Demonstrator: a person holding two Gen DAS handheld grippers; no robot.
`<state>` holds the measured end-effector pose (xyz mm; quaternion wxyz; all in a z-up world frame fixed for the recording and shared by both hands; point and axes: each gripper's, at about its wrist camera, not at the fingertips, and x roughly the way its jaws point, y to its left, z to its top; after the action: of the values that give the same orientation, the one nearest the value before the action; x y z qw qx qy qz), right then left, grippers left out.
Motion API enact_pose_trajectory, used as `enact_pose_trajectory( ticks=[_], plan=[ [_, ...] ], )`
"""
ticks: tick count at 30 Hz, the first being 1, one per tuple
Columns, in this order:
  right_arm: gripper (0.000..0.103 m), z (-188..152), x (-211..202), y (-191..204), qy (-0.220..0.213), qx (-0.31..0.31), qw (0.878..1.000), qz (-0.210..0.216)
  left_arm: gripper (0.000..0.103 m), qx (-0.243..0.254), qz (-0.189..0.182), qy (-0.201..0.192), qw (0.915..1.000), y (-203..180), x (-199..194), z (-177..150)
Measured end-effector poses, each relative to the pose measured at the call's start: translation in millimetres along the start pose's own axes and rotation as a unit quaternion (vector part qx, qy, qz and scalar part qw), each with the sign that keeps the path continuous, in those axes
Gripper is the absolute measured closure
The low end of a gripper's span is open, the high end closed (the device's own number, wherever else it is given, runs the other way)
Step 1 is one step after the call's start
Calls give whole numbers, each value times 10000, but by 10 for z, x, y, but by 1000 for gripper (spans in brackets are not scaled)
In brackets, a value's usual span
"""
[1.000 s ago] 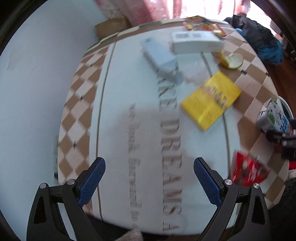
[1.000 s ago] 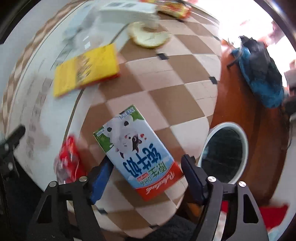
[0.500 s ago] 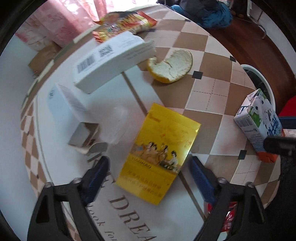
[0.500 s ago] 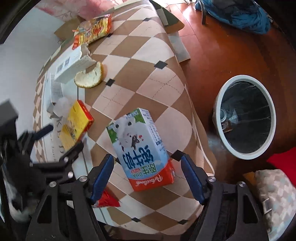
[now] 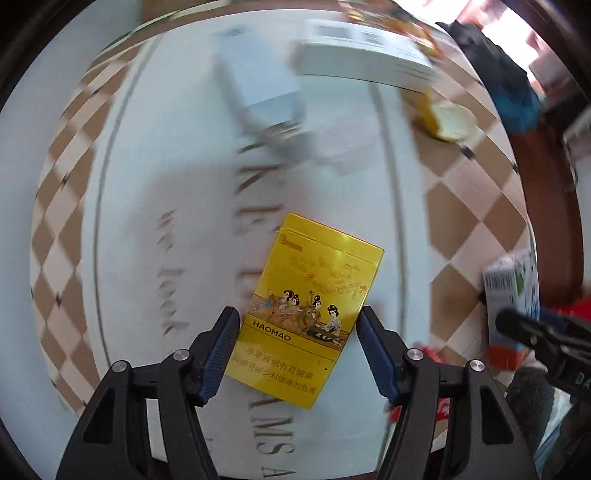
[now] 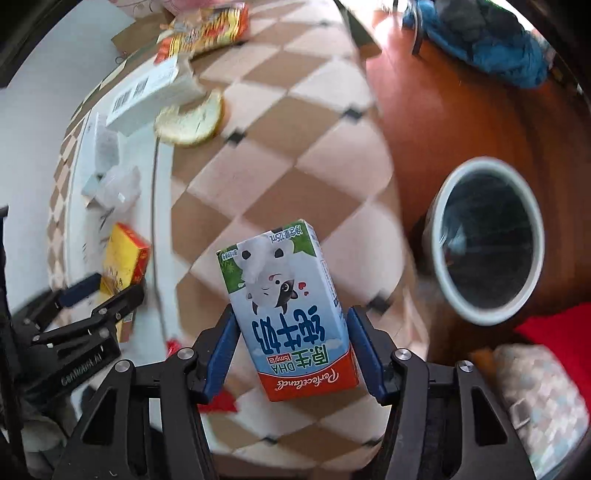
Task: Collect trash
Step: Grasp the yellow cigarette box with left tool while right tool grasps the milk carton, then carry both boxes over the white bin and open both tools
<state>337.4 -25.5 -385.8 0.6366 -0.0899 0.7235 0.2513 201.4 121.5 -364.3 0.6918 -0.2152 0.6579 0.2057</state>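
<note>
A yellow cigarette pack (image 5: 306,306) lies on the white tablecloth (image 5: 147,184), its near end between the open blue pads of my left gripper (image 5: 297,347), which straddle it with small gaps. My right gripper (image 6: 291,347) is shut on a blue and white milk carton (image 6: 288,302) and holds it above the table edge. The white trash bin (image 6: 487,240) with a dark liner stands on the floor to the right of it. The carton (image 5: 511,295) and the right gripper also show at the right of the left wrist view. The left gripper (image 6: 85,295) shows in the right wrist view around the yellow pack (image 6: 123,258).
On the table lie a long white box (image 5: 365,59), an open pale blue box (image 5: 266,88), an orange peel (image 6: 190,122), a clear wrapper (image 6: 120,184), a snack bag (image 6: 207,33) and a red wrapper (image 6: 221,402). A blue cloth heap (image 6: 491,40) lies on the wooden floor.
My left gripper has dropped lower over the yellow pack and narrowed around it. My right gripper has closed on the milk carton and lifted it off the table.
</note>
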Motion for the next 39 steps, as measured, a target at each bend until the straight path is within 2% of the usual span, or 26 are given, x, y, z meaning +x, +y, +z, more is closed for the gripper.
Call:
enact_pose_trajectory(
  ticks=[3,7,11,12,15,20,26,32,35,39],
  plan=[
    [41,-62,30,73,90,-103,9999,101,39,167,133,-55,9998,28,38,-71],
    [41,-87,118,219,92,-406,9987,-309,36,787,489,-262,9954,-178,-8,-105],
    [41,-127,175,382,90,-719,9948,-716,36,1108,601,-314,9915,-305,-28,-74],
    [41,-132,185,406,86,-754,9941,-779,36,1132,593,-333,9912,-333,-12,6],
    [41,-138,208,459,71,-783,9927,-914,48,1154,404,-394,9917,-348,-2,5],
    [48,-178,206,522,-86,-854,9904,-1084,49,1062,541,-529,9915,-368,-16,-53],
    [49,-339,11,420,-459,-726,9923,-896,49,813,737,-1031,9886,-267,-335,-256],
    [49,-519,-482,296,-1081,-473,9923,-389,49,593,739,-1731,9803,-356,-972,-430],
    [49,-597,-800,142,-1410,-259,9896,-110,49,667,621,-2043,9747,-484,-1310,-434],
    [49,-668,-1287,-189,-1867,67,9822,192,49,952,384,-2435,9644,-896,-1693,-379]
  ],
)
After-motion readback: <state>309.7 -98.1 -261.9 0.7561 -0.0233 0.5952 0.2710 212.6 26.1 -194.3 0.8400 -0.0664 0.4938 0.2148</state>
